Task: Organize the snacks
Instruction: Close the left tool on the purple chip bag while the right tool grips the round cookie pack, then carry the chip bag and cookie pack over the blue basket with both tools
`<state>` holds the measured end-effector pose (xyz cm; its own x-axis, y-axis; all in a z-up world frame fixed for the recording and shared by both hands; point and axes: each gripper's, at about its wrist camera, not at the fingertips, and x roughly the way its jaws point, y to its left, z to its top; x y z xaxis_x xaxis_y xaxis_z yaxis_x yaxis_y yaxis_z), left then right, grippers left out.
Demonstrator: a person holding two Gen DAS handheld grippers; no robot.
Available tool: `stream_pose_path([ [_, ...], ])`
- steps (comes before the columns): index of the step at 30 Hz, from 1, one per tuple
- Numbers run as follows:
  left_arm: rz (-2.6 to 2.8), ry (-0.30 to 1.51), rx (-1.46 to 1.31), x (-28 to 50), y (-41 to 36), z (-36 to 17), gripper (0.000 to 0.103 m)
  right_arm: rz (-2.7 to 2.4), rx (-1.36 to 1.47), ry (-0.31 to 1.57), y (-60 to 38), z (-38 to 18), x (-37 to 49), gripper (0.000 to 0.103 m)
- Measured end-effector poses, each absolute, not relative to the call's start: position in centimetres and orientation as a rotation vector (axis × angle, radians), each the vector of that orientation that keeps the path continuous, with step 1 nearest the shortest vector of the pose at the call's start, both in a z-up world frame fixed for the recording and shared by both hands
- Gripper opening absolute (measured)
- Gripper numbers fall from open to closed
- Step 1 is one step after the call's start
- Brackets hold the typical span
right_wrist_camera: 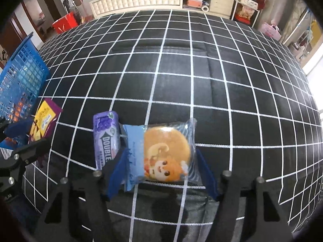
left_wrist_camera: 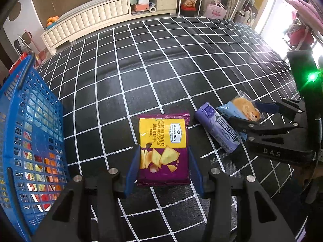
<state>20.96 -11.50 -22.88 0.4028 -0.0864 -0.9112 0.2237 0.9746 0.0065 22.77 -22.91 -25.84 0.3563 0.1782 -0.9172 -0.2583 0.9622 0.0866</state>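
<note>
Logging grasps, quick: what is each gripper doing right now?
Left gripper: open, fingers either side of the cracker bag.
Right gripper: open, straddling the wrapped cake.

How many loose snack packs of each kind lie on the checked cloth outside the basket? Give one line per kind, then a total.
Purple-and-yellow cracker bag: 1
Purple Doublemint gum pack: 1
Blue-wrapped round cake: 1
Total: 3
The packs inside the blue basket are too hidden to count.

Oranges (left_wrist_camera: pixel 52 19) sit atop a cream cabinet (left_wrist_camera: pixel 97 18).
</note>
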Motion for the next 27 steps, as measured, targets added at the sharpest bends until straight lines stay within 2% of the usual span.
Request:
stream_pose_path([
  [2, -0.196, 1.140, 0.134, 21.2, -11.6, -23.1, 0.044, 0.284, -0.063, 1.159, -23.3, -25.8, 22.5, 0.062],
  [11, -0.206, 1.105, 0.136, 20.0, -11.4, -21.3, 0.044, 0.278, -0.003, 1.131, -25.3, -24.7, 20.7, 0.060],
  [27, -0.200, 0.932, 0.099, 14.9, -8.6, -13.2, 0.044, 0.328, 0.000, 0.952, -23.1, -15.0, 16.3, 0.060],
])
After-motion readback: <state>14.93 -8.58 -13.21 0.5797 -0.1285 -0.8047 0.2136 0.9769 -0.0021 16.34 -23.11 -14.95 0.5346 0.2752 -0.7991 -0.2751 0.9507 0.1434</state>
